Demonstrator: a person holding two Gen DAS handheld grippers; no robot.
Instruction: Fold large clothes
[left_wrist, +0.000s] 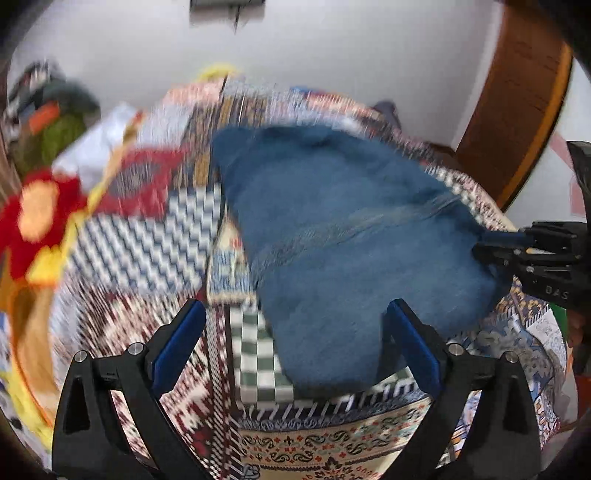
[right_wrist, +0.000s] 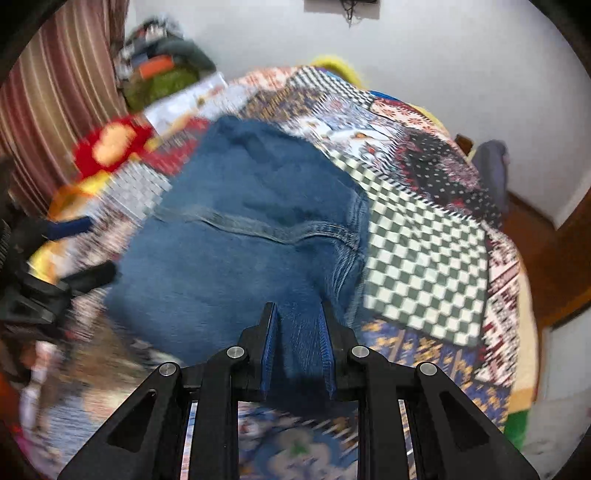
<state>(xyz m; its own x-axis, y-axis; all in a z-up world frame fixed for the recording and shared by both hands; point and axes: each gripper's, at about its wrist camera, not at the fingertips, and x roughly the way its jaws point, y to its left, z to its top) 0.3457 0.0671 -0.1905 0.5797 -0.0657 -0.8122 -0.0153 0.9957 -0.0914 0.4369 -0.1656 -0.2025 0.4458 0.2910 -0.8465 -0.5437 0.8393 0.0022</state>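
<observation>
One blue denim garment (left_wrist: 332, 229) lies in the middle of the frame, spread over one patchwork bedcover (left_wrist: 147, 236). Two grippers show: the left gripper (left_wrist: 295, 325) at the bottom of the left wrist view and the right gripper (right_wrist: 298, 321) at the bottom of the right wrist view, each with two blue-padded fingers. One red and yellow soft thing (right_wrist: 110, 146) sits at the upper left. One heap of mixed clothes (right_wrist: 162, 74), too blurred to count apart, is piled above it. One striped curtain (right_wrist: 55, 103) hangs at the left edge.
</observation>
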